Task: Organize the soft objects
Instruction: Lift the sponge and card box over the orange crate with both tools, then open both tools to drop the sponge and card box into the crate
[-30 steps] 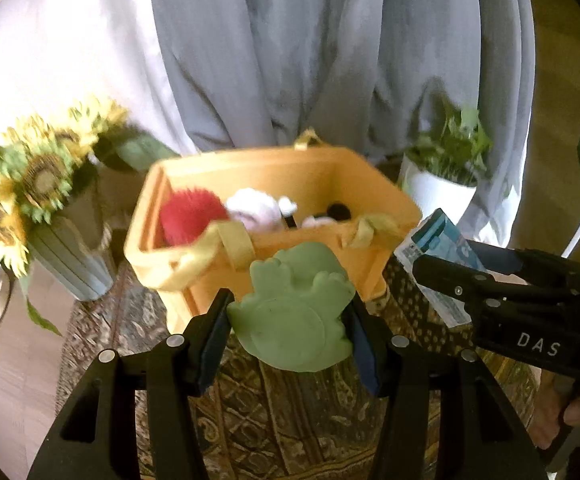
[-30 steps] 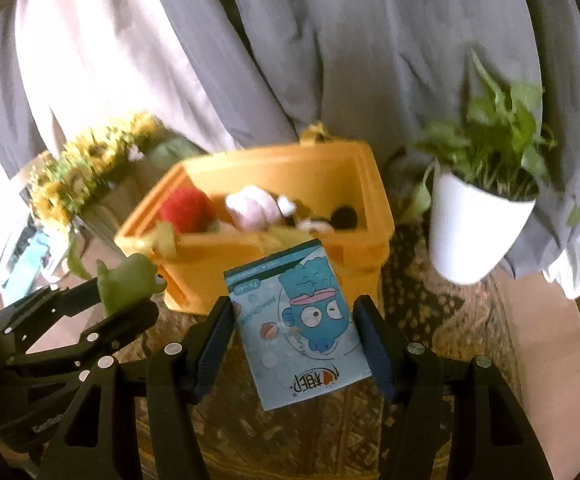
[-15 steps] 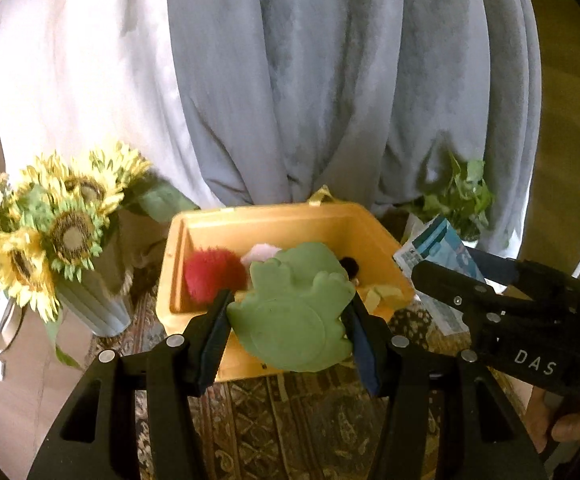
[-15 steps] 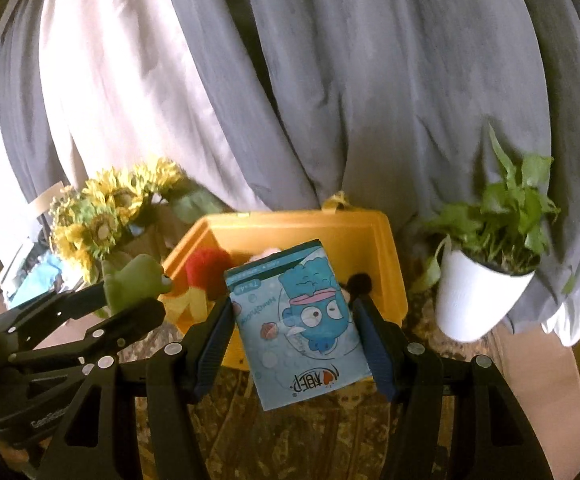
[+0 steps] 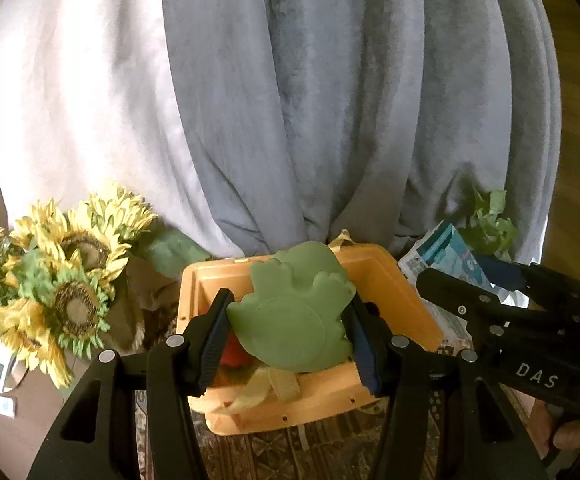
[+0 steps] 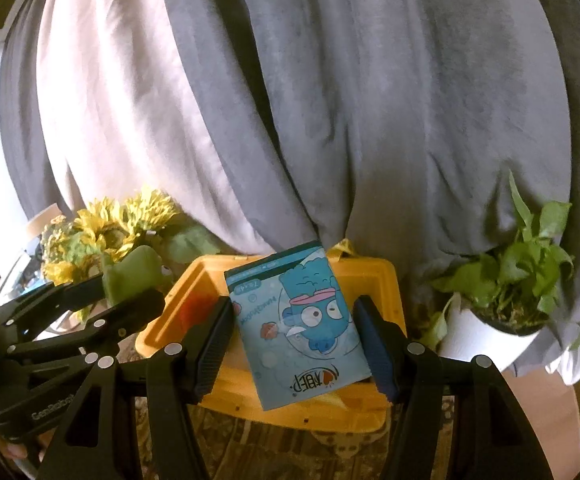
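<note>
My left gripper (image 5: 286, 332) is shut on a green frog-shaped soft toy (image 5: 294, 312) and holds it in the air in front of the yellow basket (image 5: 406, 304). My right gripper (image 6: 296, 338) is shut on a blue tissue pack with a cartoon face (image 6: 298, 328), also held in front of the basket (image 6: 390, 280). A red fuzzy ball (image 5: 234, 350) lies inside the basket, mostly hidden. Each gripper shows in the other's view: the right one with its pack (image 5: 446, 260), the left one with the frog (image 6: 134, 276).
A sunflower bunch in a vase (image 5: 66, 280) stands left of the basket. A white pot with a green plant (image 6: 506, 304) stands to its right. Grey and white curtains (image 5: 290, 100) hang behind. A patterned cloth (image 5: 310, 452) lies under the basket.
Both grippers have risen and pulled back with their objects; the basket now looks smaller and lower in both views. Both grips are unchanged.
</note>
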Demonstrator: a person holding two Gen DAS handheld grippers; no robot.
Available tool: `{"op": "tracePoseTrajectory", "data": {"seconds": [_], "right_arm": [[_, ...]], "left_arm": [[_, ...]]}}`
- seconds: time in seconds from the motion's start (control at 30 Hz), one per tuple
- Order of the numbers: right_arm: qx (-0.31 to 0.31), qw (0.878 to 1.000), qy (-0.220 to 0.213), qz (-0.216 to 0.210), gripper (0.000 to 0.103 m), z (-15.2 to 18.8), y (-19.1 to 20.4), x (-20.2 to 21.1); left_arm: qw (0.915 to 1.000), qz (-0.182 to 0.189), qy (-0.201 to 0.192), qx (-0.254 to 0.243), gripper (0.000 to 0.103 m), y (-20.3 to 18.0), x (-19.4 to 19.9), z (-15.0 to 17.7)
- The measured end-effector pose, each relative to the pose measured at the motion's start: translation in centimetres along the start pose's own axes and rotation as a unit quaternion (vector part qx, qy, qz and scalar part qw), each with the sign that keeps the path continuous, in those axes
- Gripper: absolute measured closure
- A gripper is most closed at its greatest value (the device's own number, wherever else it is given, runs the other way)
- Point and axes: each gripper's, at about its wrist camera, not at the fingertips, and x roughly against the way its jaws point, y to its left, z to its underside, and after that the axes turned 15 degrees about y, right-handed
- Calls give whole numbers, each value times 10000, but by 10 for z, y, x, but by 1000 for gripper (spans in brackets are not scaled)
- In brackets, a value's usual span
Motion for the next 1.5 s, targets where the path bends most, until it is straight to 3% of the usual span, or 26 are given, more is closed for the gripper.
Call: {"op": "tracePoseTrajectory", "data": {"seconds": [0.37,1.1,1.23,1.5], "right_arm": [[-52,9996,290,28,41,-26,-15,-42],[-305,9876,1542,-1,40,-37,-49,-141],[-399,9844,1715,-16,36,-36,-53,-148],[-487,9856,1608,211,35,-34,-52,-136]], "left_arm": [[9993,-88,347,-83,48,4,-48,-26],[9877,-62,1540,-251,48,5,-144,-33],[9861,-111,1645,-200,29,4,-150,-31],[9899,-365,1373,4,27,7,-125,-26]]}}
